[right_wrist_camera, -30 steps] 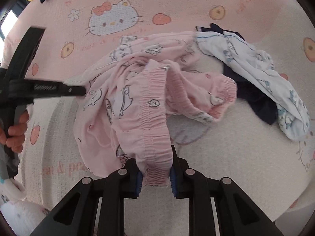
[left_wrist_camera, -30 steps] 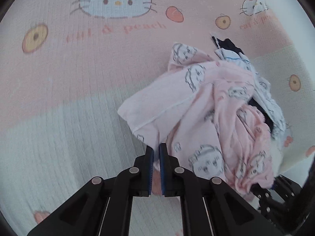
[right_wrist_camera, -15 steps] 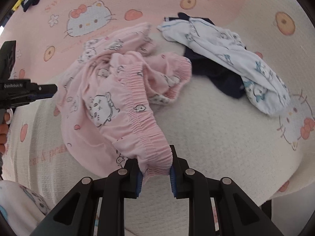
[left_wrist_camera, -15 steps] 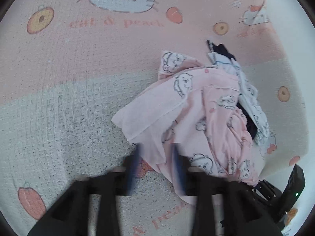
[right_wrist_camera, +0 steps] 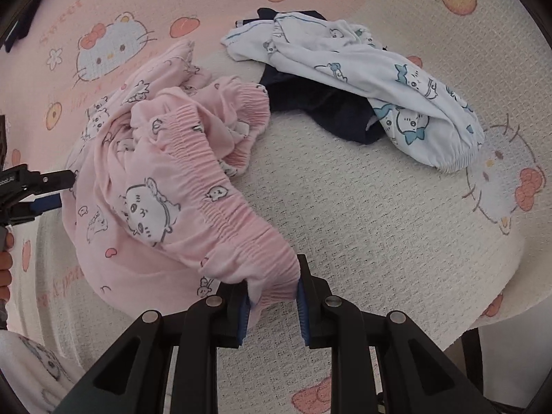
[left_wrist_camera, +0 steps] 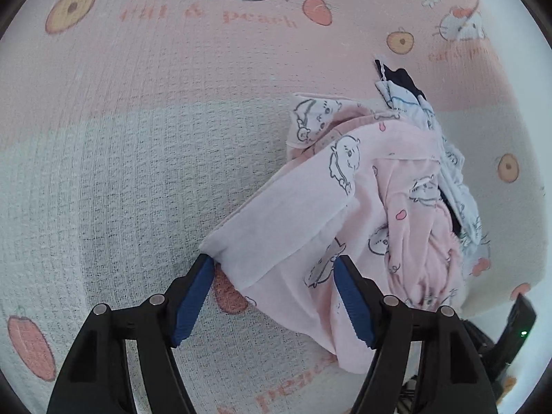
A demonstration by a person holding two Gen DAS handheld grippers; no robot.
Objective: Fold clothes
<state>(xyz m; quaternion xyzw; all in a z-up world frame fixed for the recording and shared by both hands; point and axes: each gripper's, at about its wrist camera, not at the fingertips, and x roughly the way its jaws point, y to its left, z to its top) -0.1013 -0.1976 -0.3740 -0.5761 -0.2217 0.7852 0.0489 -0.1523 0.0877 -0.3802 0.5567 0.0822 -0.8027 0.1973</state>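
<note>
- The pink pants I am working on are soft knit cotton, pale pink, printed with small outlined cartoon animals and red beans; the waistband is a thick gathered elastic band, ribbed with fine puckers.
- They lie crumpled in a heap on the blanket, toward its left side in my right view, with one cuffed leg end stretched toward my left gripper.
- My right gripper pinches the waistband between its blue pads, fingers narrow around the bunched elastic.
- My left gripper stands wide apart; the flat, inside-out leg end lies between its blue pads, and I cannot tell if either pad touches it.
- The blanket is a waffle-weave cloth in pink and cream bands, printed with white cat faces, peaches and round orange fruit.
- I can read "peach" on it in my left view; other lettering is too distorted.
- Beyond the pink heap lie white pants with blue cartoon prints, draped over a dark navy garment.
</note>
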